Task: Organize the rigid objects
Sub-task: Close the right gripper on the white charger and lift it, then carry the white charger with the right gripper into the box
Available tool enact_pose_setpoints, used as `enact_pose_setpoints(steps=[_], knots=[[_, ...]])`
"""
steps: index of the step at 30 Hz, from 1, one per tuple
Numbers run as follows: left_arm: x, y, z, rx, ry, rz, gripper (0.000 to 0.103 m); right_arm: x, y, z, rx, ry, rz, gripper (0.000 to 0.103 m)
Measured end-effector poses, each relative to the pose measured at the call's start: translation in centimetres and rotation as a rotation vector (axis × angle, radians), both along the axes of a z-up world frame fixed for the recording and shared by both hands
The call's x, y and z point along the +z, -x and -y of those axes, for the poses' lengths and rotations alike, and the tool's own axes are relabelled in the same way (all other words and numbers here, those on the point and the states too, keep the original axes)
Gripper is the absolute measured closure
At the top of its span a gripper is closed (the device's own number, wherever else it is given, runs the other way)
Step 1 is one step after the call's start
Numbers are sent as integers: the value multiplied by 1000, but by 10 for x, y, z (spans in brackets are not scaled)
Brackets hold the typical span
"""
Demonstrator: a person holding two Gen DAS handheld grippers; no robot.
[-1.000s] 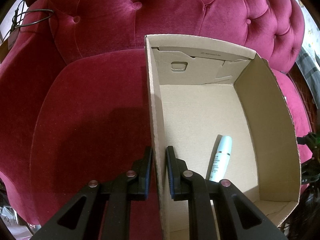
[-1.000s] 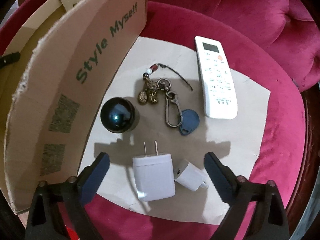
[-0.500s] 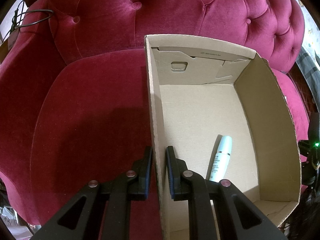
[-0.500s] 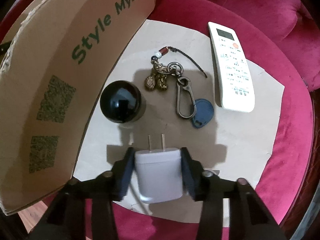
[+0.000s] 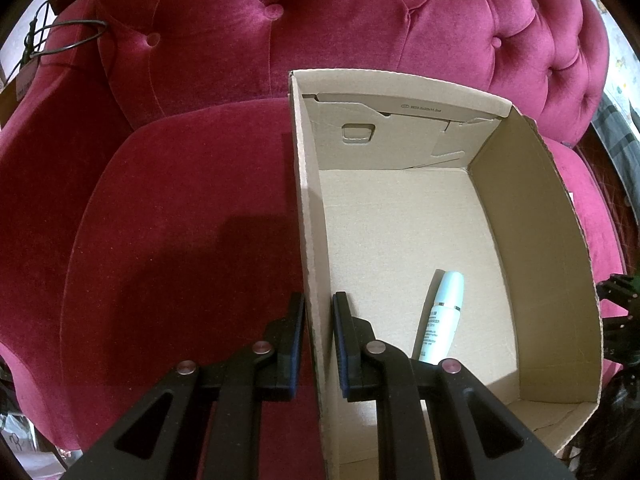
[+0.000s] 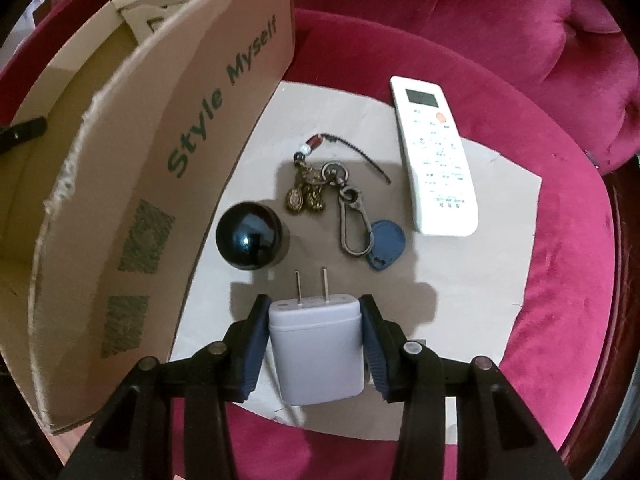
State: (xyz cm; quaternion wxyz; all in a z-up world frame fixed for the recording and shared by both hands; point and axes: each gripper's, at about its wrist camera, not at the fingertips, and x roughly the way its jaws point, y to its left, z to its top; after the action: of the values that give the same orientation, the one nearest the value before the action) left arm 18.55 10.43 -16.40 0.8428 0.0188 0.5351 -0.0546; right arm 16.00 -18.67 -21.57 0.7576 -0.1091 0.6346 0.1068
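My left gripper [image 5: 319, 300] is shut on the left wall of an open cardboard box [image 5: 532, 260] standing on a red velvet sofa. A pale green tube [image 5: 442, 316] lies on the box floor. In the right wrist view, my right gripper [image 6: 314, 304] points down and is shut on a white plug-in charger [image 6: 318, 352], whose two prongs point away from me. Beyond it, on a cardboard sheet [image 6: 480, 280], lie a black ball [image 6: 249, 236], a keyring with a blue tag [image 6: 344, 208] and a white remote [image 6: 436, 156].
The box's outer wall [image 6: 160, 184], printed "Style Myself", rises just left of the ball and the charger. Tufted red sofa cushions [image 5: 360, 20] surround the box and the sheet. A wire loop [image 5: 68, 38] hangs at the sofa's far left.
My right gripper came down over the white charger and its jaws closed from wide apart onto its sides. The small white adapter beside it is now hidden. The left gripper has not moved.
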Motion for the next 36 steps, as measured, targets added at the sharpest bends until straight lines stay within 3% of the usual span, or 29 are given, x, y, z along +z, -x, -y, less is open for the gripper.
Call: enact_pose_setpoints(steps=[36], knots=[[1, 1, -1, 1, 3, 1, 88, 102, -29, -13, -142, 1, 156, 56]])
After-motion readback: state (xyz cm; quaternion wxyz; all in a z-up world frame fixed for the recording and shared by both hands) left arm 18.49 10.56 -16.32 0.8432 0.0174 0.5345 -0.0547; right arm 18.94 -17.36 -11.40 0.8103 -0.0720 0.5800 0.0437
